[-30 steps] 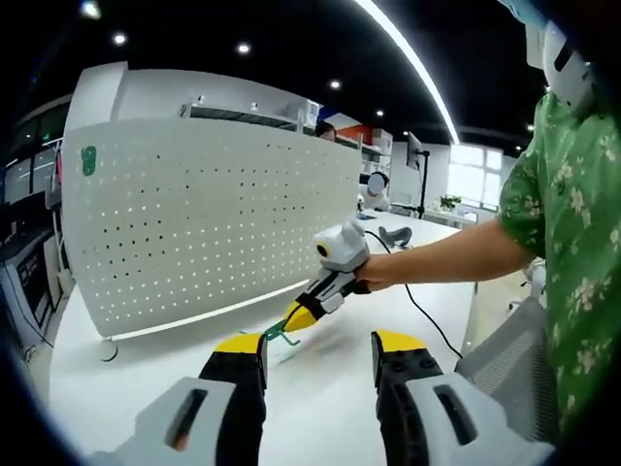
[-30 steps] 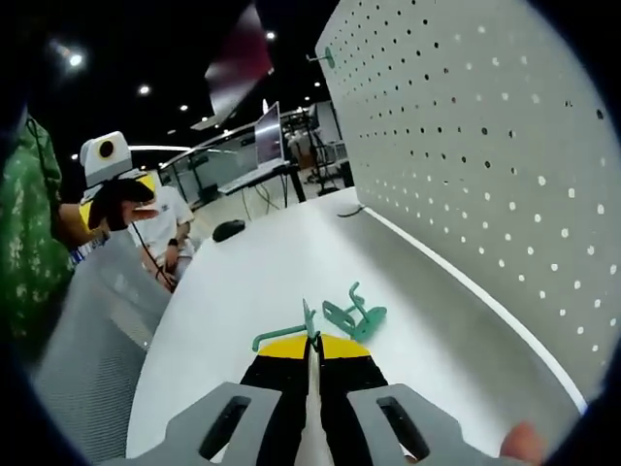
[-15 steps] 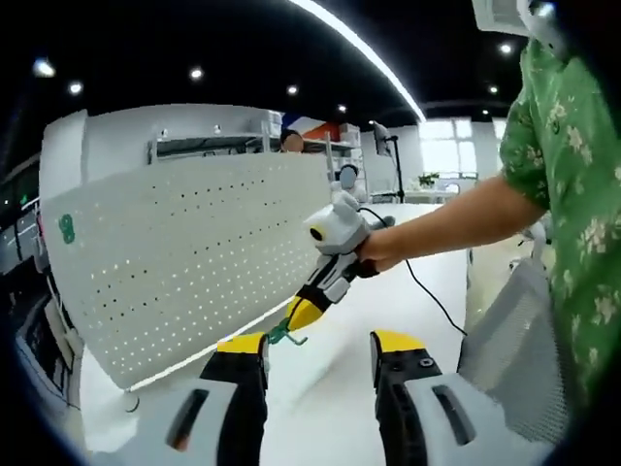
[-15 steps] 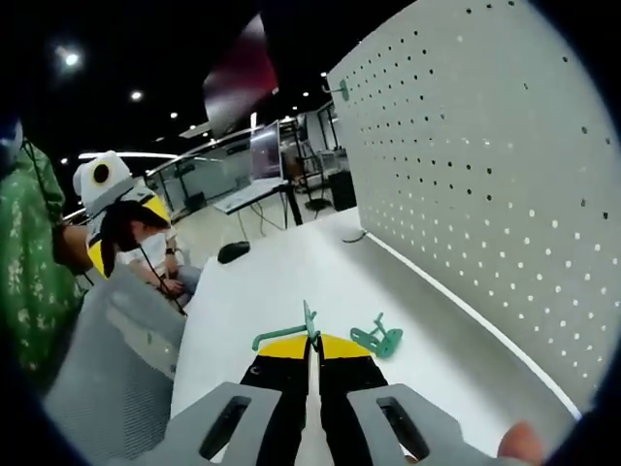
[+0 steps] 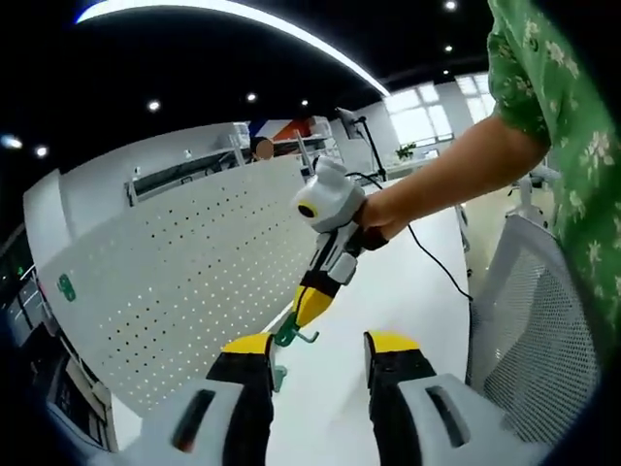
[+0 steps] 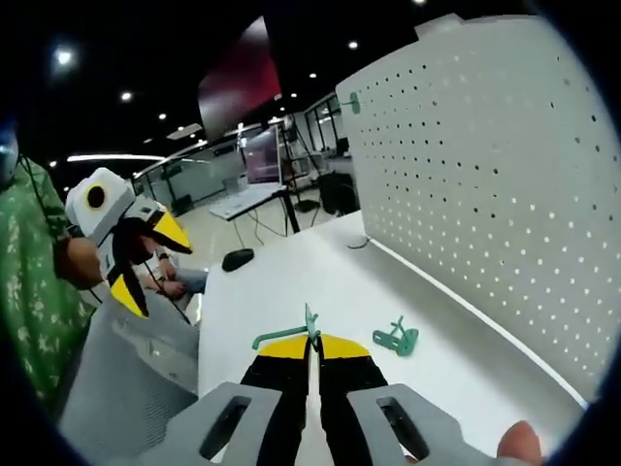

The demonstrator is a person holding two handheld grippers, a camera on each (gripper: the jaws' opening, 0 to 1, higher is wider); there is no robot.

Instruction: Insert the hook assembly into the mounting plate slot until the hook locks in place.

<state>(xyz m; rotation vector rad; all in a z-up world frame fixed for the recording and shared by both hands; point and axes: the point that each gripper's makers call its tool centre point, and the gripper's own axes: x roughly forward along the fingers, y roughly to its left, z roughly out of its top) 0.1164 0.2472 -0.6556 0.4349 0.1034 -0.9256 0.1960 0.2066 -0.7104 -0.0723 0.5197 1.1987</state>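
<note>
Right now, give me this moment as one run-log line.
right gripper: shut on green hook, off the table | left gripper: open, empty | spare hook: lying on white table | pegboard: upright; held hook not inserted

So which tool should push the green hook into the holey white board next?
The right tool, probably. It is already shut on a green hook, and the white pegboard stands close in front of it. The left tool is open and holds nothing. A second green hook lies on the table.

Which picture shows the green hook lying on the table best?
The right gripper view: the loose green hook lies in plain sight on the white table, near the pegboard. In the left gripper view, I cannot pick it out for sure.
</note>
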